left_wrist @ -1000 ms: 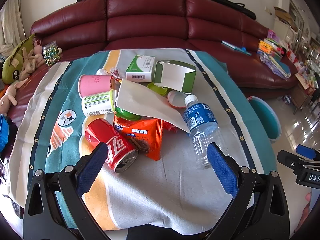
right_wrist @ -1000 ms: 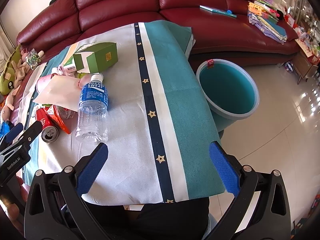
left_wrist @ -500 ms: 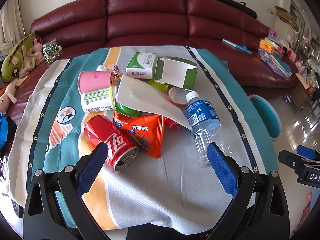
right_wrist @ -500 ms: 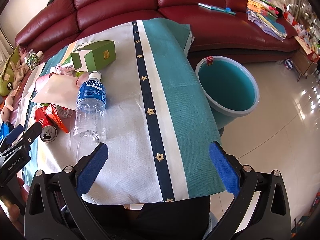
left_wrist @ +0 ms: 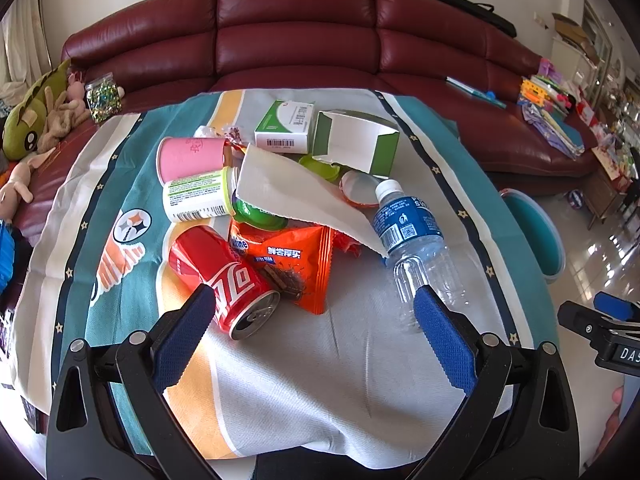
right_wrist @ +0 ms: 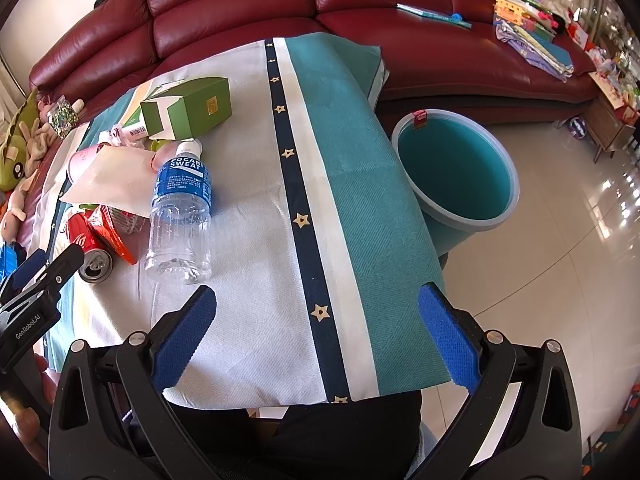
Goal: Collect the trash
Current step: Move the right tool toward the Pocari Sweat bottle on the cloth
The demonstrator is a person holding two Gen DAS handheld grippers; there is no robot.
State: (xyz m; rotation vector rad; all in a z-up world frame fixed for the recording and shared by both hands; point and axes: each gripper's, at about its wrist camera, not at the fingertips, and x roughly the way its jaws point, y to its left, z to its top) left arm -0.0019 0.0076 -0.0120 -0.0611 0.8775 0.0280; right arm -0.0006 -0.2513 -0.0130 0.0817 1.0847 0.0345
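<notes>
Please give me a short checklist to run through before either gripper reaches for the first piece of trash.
1. Left gripper open, empty: ok.
2. Right gripper open, empty: ok.
3. Red aluminium cola can lying on its side, nearest the left gripper, top clear: ok.
4. Clear plastic bottle with blue label lying flat, capped; white paper sheet overlaps its neck: not ok.
5. Round teal plastic bin open, beside the table: ok.
6. Bin empty: ok.

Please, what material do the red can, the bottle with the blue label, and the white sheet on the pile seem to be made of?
The red cylindrical drink can looks like glossy painted metal: its silver rim shines. The clear bottle with a blue label looks like thin transparent plastic; the cloth shows through its ribbed body. The white sheet seems matte, finely textured paper, perhaps a napkin.
</notes>
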